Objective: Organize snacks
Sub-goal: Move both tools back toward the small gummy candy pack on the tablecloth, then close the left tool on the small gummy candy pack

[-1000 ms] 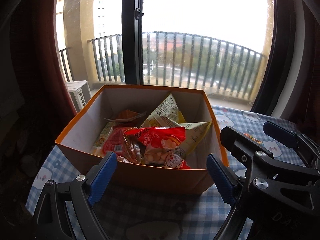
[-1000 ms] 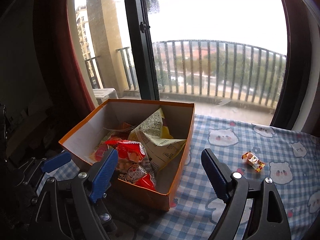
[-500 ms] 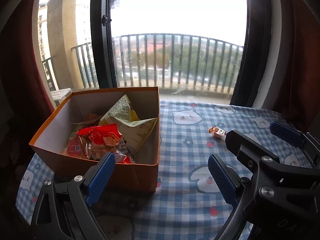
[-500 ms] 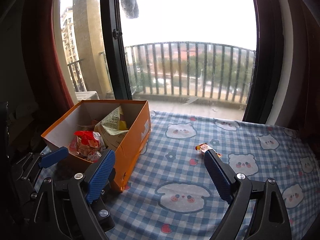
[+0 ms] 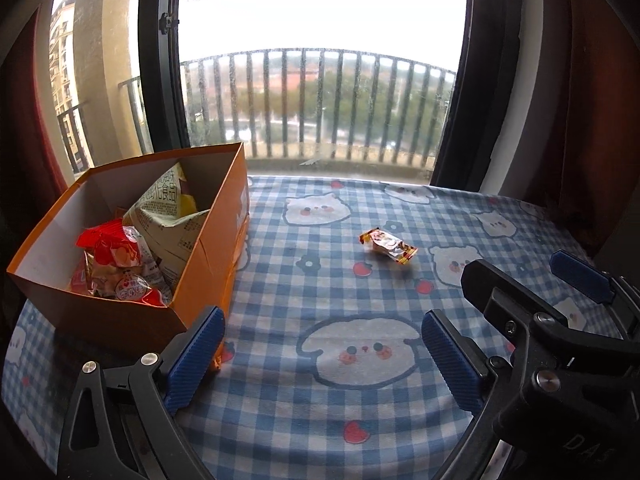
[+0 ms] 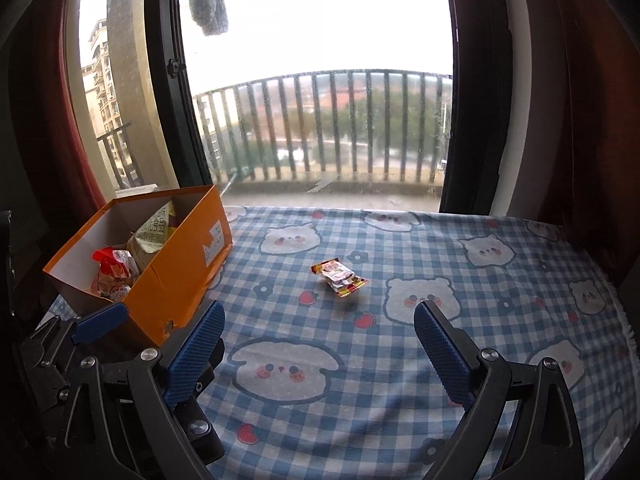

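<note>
The small snack packet (image 5: 387, 246) is lying alone on the blue-and-white checked tablecloth (image 5: 320, 400), well apart from the orange cardboard box (image 5: 216, 256) that is sitting at the table's left side. Its wrapper is showing gold and red ends with a pale middle; any print on it is too small to read. In the right wrist view the same packet (image 6: 339, 278) is resting ahead of the jaws, between printed bear faces and little red apples on the cloth.

The box is standing open, holding a pale green bag (image 5: 172, 216) printed with Chinese characters, of which "化食品" is readable near the top, and a red-and-clear packet (image 5: 120, 256) with a round label whose writing is too blurred to make out. A white sticker (image 6: 215, 242) on the box's outer wall is showing in the right wrist view, its text unreadable.

The left gripper (image 5: 322, 356) is hovering over the cloth beside the box's near corner, its blue-padded jaws widening with nothing between them. The right gripper (image 6: 318, 354) is likewise spreading its jaws, empty, pointing toward the packet. The letters "DAS" are showing on the right gripper's black body at the lower right of the left wrist view.
</note>
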The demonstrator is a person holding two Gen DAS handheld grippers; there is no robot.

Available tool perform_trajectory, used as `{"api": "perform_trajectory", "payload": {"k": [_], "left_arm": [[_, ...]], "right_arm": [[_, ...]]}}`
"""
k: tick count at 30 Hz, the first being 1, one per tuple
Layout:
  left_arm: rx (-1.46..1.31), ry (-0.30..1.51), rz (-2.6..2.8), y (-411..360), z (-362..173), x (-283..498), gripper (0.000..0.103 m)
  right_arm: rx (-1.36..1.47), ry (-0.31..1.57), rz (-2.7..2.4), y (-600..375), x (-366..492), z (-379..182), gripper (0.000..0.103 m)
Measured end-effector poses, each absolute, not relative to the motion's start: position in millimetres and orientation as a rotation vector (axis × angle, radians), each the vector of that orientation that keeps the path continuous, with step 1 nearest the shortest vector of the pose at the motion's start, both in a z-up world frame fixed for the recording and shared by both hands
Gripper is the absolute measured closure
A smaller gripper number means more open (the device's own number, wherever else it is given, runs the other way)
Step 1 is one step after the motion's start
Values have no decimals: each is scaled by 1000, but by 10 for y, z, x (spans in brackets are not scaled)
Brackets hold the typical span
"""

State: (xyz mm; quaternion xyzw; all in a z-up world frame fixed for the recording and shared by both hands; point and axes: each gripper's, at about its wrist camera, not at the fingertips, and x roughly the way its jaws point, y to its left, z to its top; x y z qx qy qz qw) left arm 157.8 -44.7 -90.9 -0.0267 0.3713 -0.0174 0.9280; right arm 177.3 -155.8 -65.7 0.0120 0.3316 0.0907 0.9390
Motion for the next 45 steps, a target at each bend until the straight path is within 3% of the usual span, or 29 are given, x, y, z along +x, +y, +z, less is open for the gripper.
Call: {"api": "perform_trajectory", "payload": {"k": [40,45], "left_arm": [[-74,940,140,-1299,-1634,3202,4],[-72,957,159,-1342,-1809,3323,9]], "right_arm": [[63,798,154,-2287,3420,-1442,4],[51,808,121,-2362,3483,-1575,4]]}}
